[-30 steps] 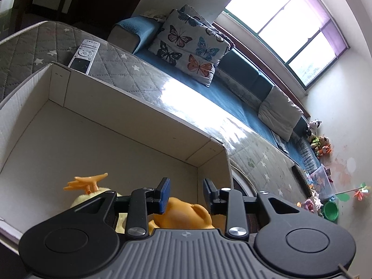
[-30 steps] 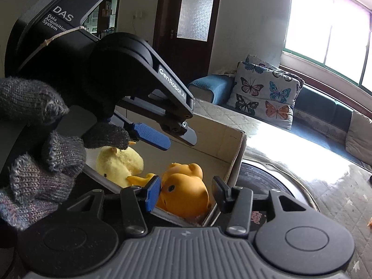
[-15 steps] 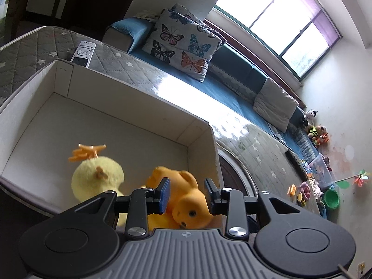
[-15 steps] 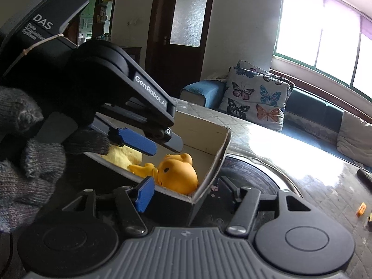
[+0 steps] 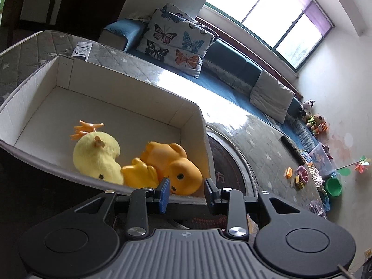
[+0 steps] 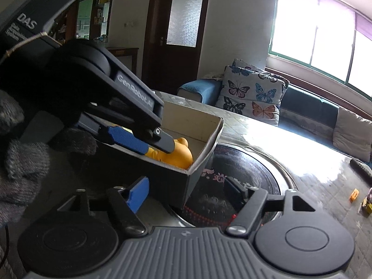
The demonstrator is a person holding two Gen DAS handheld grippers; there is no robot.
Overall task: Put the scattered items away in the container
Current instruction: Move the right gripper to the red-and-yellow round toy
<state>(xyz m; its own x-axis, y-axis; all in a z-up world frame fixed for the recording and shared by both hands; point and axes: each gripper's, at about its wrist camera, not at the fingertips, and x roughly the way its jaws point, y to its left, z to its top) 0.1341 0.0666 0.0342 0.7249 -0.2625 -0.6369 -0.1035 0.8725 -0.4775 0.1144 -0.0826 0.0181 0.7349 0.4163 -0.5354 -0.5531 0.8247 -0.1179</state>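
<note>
Both empty: left gripper [image 5: 187,191] part-open; right gripper [image 6: 186,191] wide.

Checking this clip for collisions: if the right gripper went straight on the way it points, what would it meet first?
Probably the near corner of the cardboard box, which sits between the open right gripper fingers' line; the dark round tabletop inset lies just beyond. Depth is unclear.

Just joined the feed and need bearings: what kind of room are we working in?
Most likely a home living room: a long blue sofa with a butterfly cushion runs under a wide window, and toys lie scattered in the far corner.
</note>
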